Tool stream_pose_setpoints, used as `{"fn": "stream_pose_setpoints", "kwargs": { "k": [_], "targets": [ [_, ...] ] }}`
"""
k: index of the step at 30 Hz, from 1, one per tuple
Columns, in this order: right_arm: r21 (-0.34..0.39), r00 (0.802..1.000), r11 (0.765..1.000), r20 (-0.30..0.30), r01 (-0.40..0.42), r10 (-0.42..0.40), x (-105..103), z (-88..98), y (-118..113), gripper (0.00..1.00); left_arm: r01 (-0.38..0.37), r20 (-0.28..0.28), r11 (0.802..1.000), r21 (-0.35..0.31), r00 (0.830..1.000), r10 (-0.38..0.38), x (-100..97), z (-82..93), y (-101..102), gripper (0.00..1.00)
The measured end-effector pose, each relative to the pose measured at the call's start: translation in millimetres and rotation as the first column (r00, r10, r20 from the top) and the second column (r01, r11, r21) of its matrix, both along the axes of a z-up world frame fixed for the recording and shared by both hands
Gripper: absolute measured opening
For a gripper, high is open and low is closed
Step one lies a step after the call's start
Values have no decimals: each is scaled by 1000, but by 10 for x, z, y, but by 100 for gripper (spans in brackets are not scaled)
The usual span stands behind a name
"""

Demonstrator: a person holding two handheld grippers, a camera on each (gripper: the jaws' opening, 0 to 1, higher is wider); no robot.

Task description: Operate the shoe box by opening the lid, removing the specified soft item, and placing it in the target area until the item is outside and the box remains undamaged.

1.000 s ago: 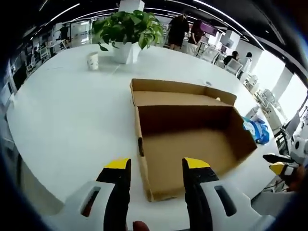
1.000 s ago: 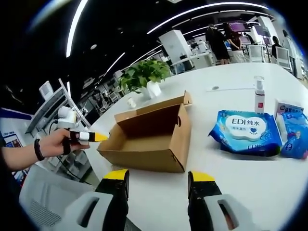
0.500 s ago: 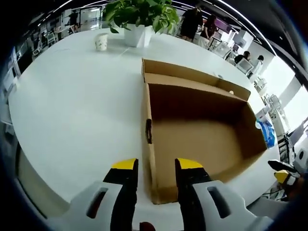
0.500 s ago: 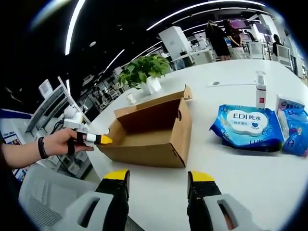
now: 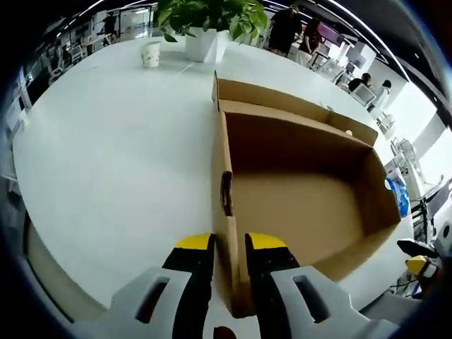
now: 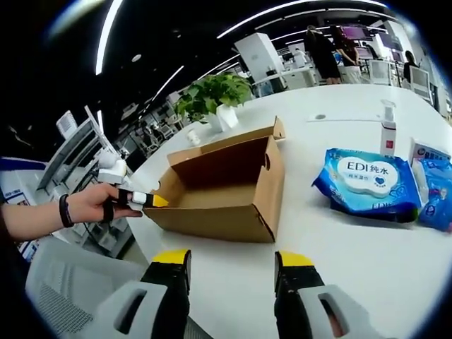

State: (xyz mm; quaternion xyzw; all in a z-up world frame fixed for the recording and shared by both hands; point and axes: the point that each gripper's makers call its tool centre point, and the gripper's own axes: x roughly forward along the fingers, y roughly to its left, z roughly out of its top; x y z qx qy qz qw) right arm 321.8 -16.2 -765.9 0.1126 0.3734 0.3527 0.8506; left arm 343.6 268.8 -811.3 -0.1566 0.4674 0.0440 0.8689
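Left gripper (image 5: 229, 244) closed in, straddling shoe box (image 5: 304, 205) wall | long axis recedes

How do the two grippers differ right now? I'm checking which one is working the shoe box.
The left gripper straddles the shoe box end wall, jaws nearly closed on the cardboard; the right gripper hangs apart from the box, jaws wide, holding nothing. Both have yellow-tipped black jaws.

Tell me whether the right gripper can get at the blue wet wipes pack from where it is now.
Probably yes. The right gripper is open above bare white table, and the wet wipes pack lies ahead to its right, clear of the cardboard shoe box, with nothing between them.
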Motion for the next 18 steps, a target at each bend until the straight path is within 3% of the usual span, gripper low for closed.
{"fn": "stream_pose_setpoints", "kwargs": {
  "k": [8, 18],
  "targets": [
    [-7, 1000, 1000, 7, 2, -2, 246, 96, 119, 43, -20, 7, 1000, 8, 1000, 20, 13, 9, 29, 13],
    [-35, 999, 999, 17, 37, -36, 708, 210, 191, 42, -41, -1, 998, 47, 999, 41, -3, 13, 62, 9]
  ]
}}
